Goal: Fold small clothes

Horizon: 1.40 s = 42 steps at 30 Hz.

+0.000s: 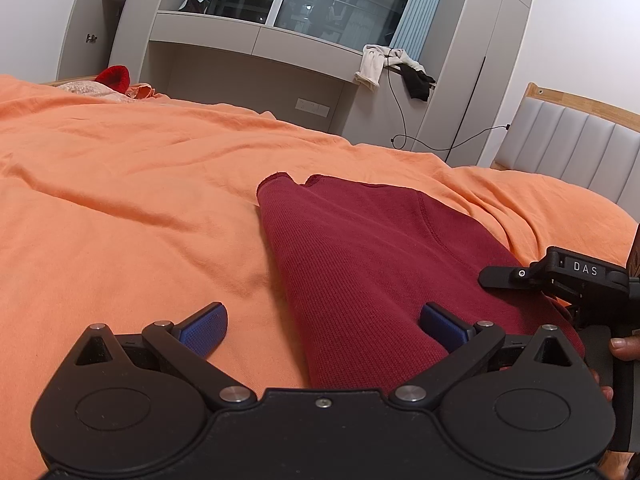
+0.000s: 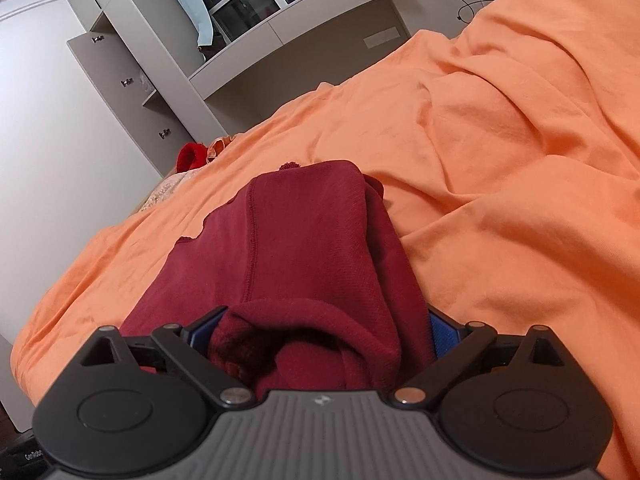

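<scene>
Dark red knit garment [image 1: 360, 248] lies on the bed's orange sheet [image 1: 120, 184], centre to lower right of the left wrist view. It looks folded lengthwise into a narrow strip, one long straight edge running from mid frame down to the lower centre. Far end shows a raw hem, slightly uneven.

Left gripper [image 1: 324, 330]: jaws wide apart, nothing clamped. Its left blue pad [image 1: 204, 326] sits over bare sheet, the right pad over the garment; whether it touches the cloth I can't tell.

Right gripper [image 2: 320, 340]: jaws spread wide, a bunched lump of the near garment end [image 2: 304, 344] sits between them. Pads don't look to be pressing on it, so it reads as let go, not held. The same gripper shows at the right edge of the left wrist view, over the garment's lower right side.

Progress, my guess: side fold done, near end loose and rumpled, not yet laid flat. Left to do: smooth that bunch, fold end over end into a compact packet. Red item [image 1: 114, 76] at upper left, far side of the bed, may be another piece; too small to tell.
</scene>
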Tool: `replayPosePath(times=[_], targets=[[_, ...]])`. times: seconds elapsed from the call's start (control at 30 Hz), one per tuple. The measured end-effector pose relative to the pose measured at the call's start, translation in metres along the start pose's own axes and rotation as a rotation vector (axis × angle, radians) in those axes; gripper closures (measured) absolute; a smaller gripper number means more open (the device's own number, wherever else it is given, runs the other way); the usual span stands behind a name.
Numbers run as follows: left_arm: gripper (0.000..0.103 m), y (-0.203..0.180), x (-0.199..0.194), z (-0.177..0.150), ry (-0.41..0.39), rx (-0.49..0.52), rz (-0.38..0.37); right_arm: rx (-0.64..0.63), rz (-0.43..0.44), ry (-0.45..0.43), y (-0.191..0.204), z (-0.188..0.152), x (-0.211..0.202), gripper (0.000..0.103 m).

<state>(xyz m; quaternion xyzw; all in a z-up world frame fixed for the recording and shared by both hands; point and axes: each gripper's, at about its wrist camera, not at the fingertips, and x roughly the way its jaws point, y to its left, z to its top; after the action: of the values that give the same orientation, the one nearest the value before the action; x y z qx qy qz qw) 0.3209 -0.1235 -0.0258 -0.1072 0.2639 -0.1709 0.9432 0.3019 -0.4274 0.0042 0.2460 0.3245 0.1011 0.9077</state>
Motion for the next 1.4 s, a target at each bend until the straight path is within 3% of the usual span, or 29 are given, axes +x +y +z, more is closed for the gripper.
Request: replayPosePath(times=[0.67,0.87,1.1,1.23,1.4], targets=[[0.0,0.0,0.0,0.0,-0.001,0.001,0.001,-0.011,-0.012,-0.008,0.001,0.0,0.001,0.004],[0.0,0.0,0.0,0.003,0.009,0.005,-0.008,0.002,-0.015,-0.04,0.002,0.001,-0.004,0.018],[0.0,0.019,0.011,0.03,0.123,-0.028,-0.102,-0.038,-0.024,-0.054,0.014,0.003,-0.002,0.032],[0.0,0.027,0.036,0.045,0.238,-0.018,-0.189,-0.018,-0.019,-0.043,0.011,0.005,0.001,0.031],[0.0,0.048,0.066,0.058,0.328,-0.106,-0.267,0.003,-0.017,-0.036,0.008,0.003,0.007,0.03]])
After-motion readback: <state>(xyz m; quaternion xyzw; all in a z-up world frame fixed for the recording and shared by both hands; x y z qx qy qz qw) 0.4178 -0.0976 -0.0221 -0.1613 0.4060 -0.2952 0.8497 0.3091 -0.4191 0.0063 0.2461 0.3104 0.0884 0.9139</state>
